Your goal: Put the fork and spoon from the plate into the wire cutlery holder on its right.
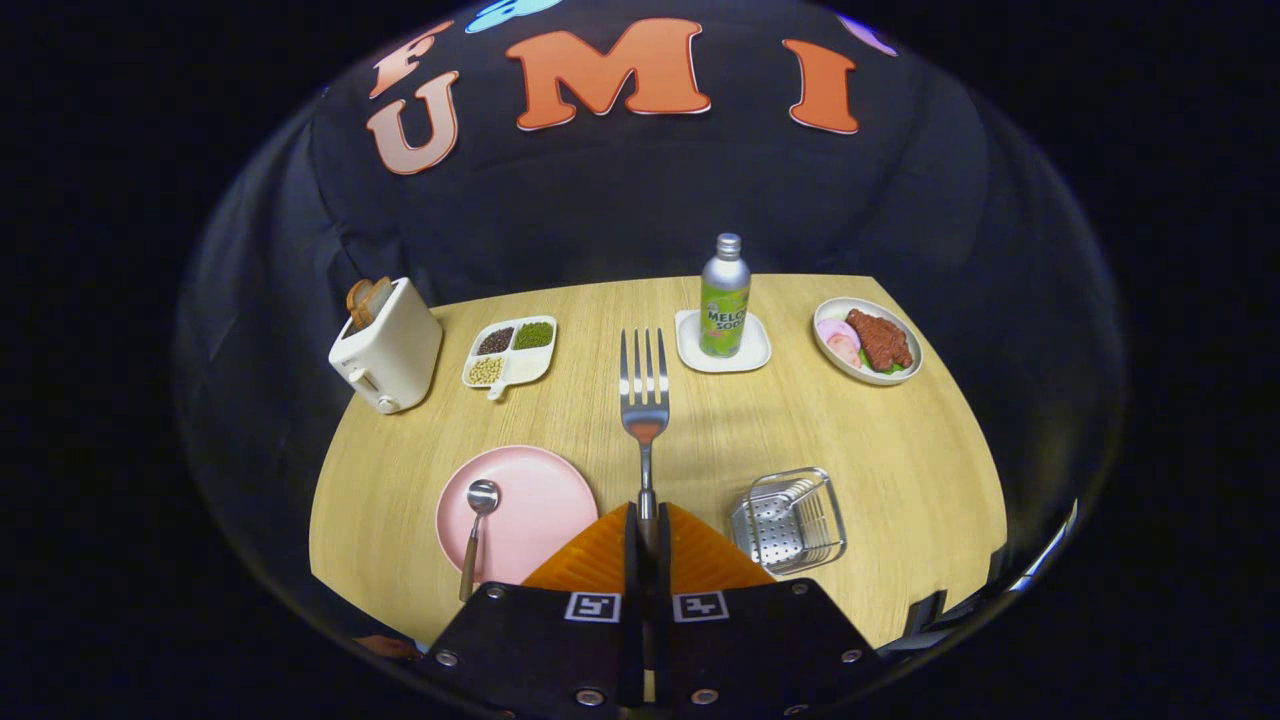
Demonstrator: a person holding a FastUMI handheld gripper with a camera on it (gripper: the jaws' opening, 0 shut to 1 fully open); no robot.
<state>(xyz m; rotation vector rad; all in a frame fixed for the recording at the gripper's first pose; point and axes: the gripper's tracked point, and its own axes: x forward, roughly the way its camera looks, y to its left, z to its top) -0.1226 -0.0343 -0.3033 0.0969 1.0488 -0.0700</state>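
My gripper (646, 520) is shut on the handle of a metal fork (644, 390), which sticks straight out ahead of the fingers, tines forward, lifted above the wooden table. A pink plate (545, 500) lies just left of the fingers, with a metal spoon (476, 525) resting across its left edge, bowl on the plate and handle pointing back off the rim. The wire cutlery holder (790, 520) stands just right of the fingers, open side up, with nothing seen inside.
Beyond the fork tips a green soda bottle (724, 297) stands on a white square coaster. A plate of meat (868, 340) lies far right, a divided dish of beans (511, 350) and a cream toaster (387, 345) far left. The table's (900, 450) front edge curves near the fingers.
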